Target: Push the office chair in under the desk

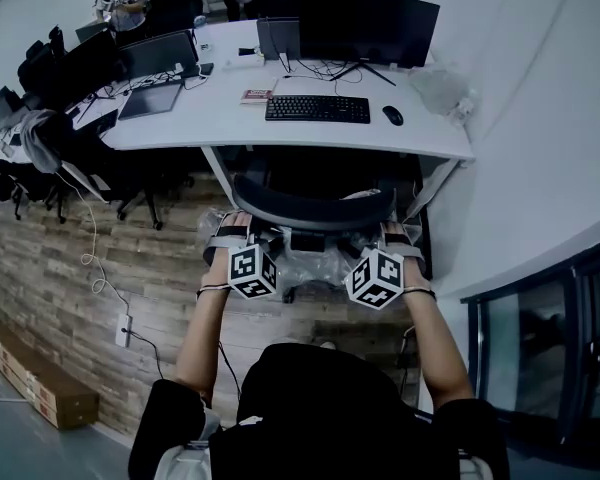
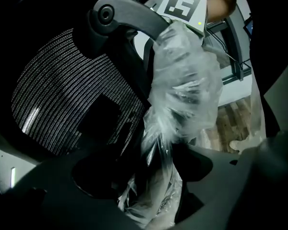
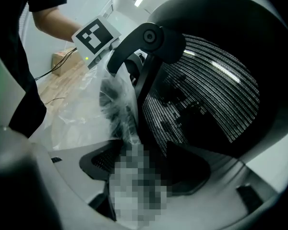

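My left claw (image 1: 234, 230), my right claw (image 1: 392, 232) each pinch plastic-wrapped back of office chair (image 1: 315, 211); seat beneath white tabletop (image 1: 220, 120).

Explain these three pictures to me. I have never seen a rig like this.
No robot here: a person holds a hand-held gripper in each hand, each with a marker cube and camera. The head view looks down at the left hand-held gripper and the right hand-held gripper against the back of an office chair. The gripper views look along each one's jaws at the chair's mesh back. On the desk lie a keyboard and a mouse. The left jaws are shut on the chair's plastic-wrapped frame; a blurred patch hides what the right jaws hold.
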Motion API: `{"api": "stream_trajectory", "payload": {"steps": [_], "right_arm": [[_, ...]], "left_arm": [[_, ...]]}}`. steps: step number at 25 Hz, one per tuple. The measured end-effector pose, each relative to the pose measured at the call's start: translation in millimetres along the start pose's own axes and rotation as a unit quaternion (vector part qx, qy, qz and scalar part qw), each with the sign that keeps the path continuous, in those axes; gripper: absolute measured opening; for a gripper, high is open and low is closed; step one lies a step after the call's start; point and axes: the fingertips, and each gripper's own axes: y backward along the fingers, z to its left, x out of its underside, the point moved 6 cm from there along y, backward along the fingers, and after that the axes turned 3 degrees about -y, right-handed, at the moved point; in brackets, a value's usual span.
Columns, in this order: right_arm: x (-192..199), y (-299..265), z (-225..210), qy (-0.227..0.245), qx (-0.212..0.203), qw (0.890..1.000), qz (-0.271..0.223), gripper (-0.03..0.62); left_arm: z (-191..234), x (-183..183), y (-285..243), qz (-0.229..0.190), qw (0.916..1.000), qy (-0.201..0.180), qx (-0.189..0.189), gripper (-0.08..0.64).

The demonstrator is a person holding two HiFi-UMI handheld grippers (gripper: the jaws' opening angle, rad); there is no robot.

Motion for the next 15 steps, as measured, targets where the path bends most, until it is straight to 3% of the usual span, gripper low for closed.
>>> {"api": "stream_trajectory", "payload": {"steps": [15], "right_arm": [[9,-29,-29,0.017,0.013,1.0,-0.009,0.304]], "left_arm": [[23,1,-36,0.02,0.9997,0.005,-0.012,0.388]]}}
